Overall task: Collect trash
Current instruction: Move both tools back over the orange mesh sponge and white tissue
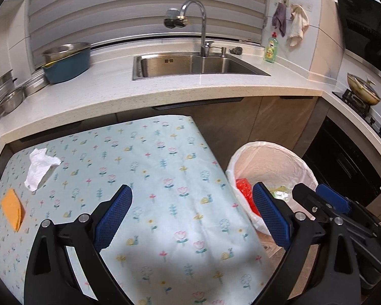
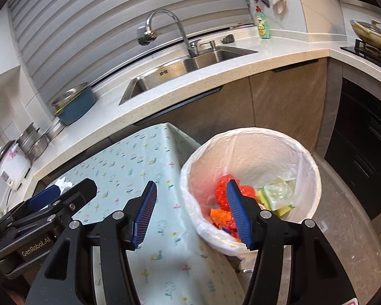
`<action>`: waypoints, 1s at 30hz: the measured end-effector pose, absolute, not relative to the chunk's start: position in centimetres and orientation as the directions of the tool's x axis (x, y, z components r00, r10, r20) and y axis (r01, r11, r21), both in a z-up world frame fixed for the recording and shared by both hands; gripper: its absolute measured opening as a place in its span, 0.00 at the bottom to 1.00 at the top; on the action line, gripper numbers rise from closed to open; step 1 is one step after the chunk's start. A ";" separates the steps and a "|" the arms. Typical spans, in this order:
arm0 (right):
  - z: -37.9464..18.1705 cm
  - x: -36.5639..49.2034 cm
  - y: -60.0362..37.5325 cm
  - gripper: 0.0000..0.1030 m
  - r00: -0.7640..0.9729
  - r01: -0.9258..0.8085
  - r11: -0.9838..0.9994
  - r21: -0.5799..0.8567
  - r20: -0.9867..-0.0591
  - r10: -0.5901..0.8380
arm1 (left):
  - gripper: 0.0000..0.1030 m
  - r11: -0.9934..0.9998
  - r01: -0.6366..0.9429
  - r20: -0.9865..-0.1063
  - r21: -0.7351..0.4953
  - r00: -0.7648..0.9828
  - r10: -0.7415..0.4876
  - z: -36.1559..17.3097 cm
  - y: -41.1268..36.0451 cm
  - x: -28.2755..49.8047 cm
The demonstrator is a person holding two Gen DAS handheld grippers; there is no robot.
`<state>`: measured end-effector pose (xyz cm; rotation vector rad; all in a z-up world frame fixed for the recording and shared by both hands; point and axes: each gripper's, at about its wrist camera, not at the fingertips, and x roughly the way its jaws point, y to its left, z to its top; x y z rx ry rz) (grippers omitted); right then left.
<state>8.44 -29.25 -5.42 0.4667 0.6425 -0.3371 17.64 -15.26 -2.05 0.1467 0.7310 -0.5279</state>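
Observation:
A crumpled white tissue [image 1: 40, 167] and an orange scrap [image 1: 12, 209] lie at the left of the floral tablecloth [image 1: 165, 178]. My left gripper [image 1: 193, 203] hovers over the cloth, open, with nothing between its blue pads. A bin with a white liner [image 2: 254, 137] stands right of the table. It holds a red wrapper [image 2: 222, 186], orange bits [image 2: 219, 216] and green-yellow packaging [image 2: 276, 193]. My right gripper [image 2: 191, 211] is open and empty over the bin's near-left rim. In the right wrist view the tissue [image 2: 63, 183] peeks out behind the left gripper [image 2: 68, 190].
A kitchen counter [image 1: 165, 89] with a steel sink [image 1: 190, 66] and tap runs behind the table. Pots and a blue basin [image 1: 66, 63] stand at its left, a green dish soap bottle [image 1: 270, 49] at its right. A pan on a stove [image 1: 363, 91] is far right.

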 end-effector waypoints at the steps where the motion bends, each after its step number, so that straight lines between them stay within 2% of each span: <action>1: -5.3 8.6 -28.8 0.54 0.754 0.431 0.849 0.307 -0.640 -0.152 | 0.89 0.866 0.496 -0.669 -0.055 0.626 -0.401 -2.0 -14.6 17.7; 11: -4.4 10.9 -22.8 0.55 0.766 0.354 0.888 0.293 -0.636 -0.095 | 0.89 0.930 0.363 -0.652 -0.050 0.694 -0.306 -1.4 -6.5 19.1; 30: -5.7 20.4 -6.9 0.55 0.740 0.116 0.960 0.253 -0.667 0.087 | 0.89 0.998 0.003 -0.702 -0.059 0.711 -0.044 -4.4 12.9 24.6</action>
